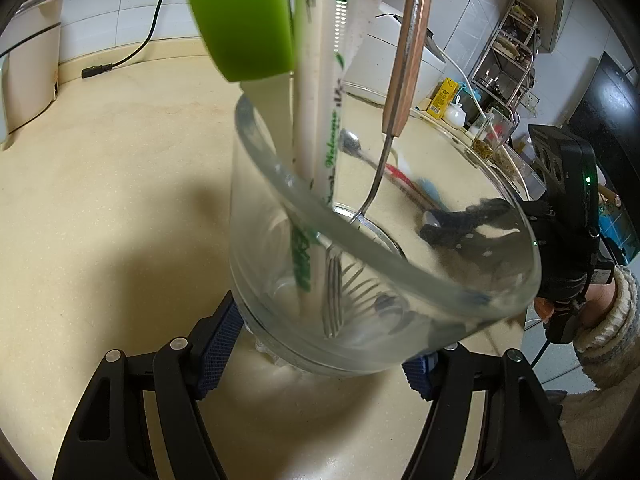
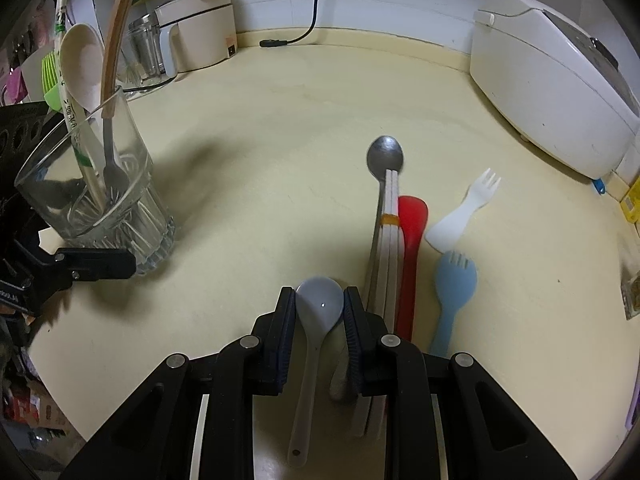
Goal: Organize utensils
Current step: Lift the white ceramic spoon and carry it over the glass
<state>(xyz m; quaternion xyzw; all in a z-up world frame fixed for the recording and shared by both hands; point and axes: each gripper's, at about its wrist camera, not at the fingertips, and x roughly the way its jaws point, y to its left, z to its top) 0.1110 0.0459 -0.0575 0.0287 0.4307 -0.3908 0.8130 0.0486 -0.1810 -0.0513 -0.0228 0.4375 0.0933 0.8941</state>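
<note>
Six utensils on counter [image 2: 280, 128]; one in right claw [image 2: 320, 308].

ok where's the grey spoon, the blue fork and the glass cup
grey spoon [image 2: 320, 304], right wrist view, on its bowl between the right gripper's pads
blue fork [image 2: 454, 280], right wrist view, on its head
glass cup [image 2: 120, 184], right wrist view, on its side wall

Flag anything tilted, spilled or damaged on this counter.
The glass cup is tipped off upright, its base clamped between the left gripper's fingers, with utensils leaning inside. Nothing looks spilled or broken; the loose utensils by the grey spoon simply await sorting.
</note>
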